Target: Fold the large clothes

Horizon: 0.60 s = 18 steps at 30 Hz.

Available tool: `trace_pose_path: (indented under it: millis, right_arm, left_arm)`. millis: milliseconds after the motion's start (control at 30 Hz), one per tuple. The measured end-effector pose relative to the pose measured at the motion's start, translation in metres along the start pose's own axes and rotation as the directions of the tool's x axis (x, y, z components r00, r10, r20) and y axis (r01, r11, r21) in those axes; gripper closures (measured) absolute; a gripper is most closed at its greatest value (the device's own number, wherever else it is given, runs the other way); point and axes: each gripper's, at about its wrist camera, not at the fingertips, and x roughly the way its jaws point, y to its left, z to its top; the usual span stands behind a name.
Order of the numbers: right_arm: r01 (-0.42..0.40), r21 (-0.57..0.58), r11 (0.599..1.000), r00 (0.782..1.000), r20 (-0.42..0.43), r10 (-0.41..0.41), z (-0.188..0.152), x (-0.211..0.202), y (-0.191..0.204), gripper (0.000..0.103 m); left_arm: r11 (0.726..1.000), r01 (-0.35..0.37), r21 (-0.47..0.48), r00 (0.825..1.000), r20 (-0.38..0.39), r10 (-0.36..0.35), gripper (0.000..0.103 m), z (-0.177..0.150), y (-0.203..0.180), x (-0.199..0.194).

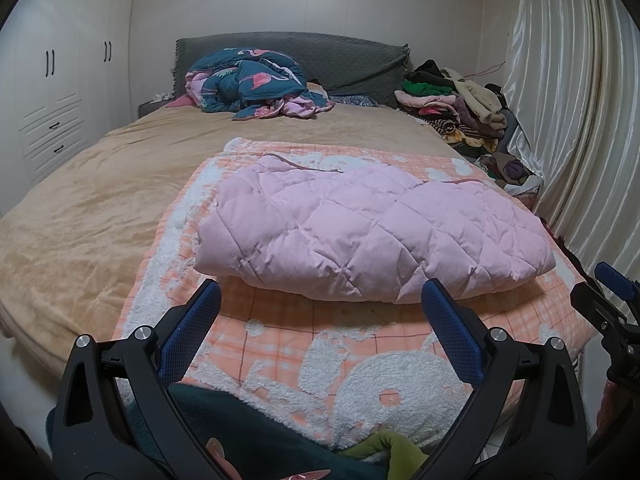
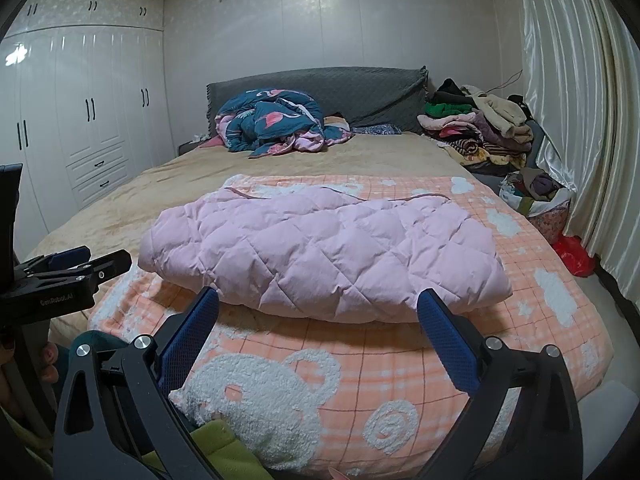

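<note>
A pink quilted jacket (image 1: 368, 232) lies folded into a thick bundle on an orange checked bear blanket (image 1: 320, 344) at the foot of the bed. It also shows in the right wrist view (image 2: 324, 256) on the same blanket (image 2: 360, 376). My left gripper (image 1: 320, 308) is open and empty, its blue pads just short of the jacket's near edge. My right gripper (image 2: 318, 316) is open and empty, also just short of the near edge. The right gripper shows at the right edge of the left view (image 1: 612, 300); the left gripper shows at the left edge of the right view (image 2: 68, 272).
The bed has a tan cover (image 1: 100, 200) and a grey headboard (image 1: 320, 56). A crumpled teal flamingo quilt (image 1: 256, 84) lies by the headboard. A pile of clothes (image 1: 460, 104) sits at the right. A white wardrobe (image 1: 60, 80) stands left, curtains (image 1: 580, 100) right. A red bag (image 2: 574, 256) lies on the floor.
</note>
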Motion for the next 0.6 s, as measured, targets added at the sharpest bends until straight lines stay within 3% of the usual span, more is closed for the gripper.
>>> trace_pose_path:
  millis: [600]
  right_arm:
    - [0.002, 0.0, 1.0, 1.0, 0.0, -0.002, 0.0002, 0.0008, 0.0006, 0.004]
  left_arm:
    - [1.0, -0.011, 0.006, 1.0, 0.006, 0.011, 0.009, -0.0005, -0.0009, -0.0007]
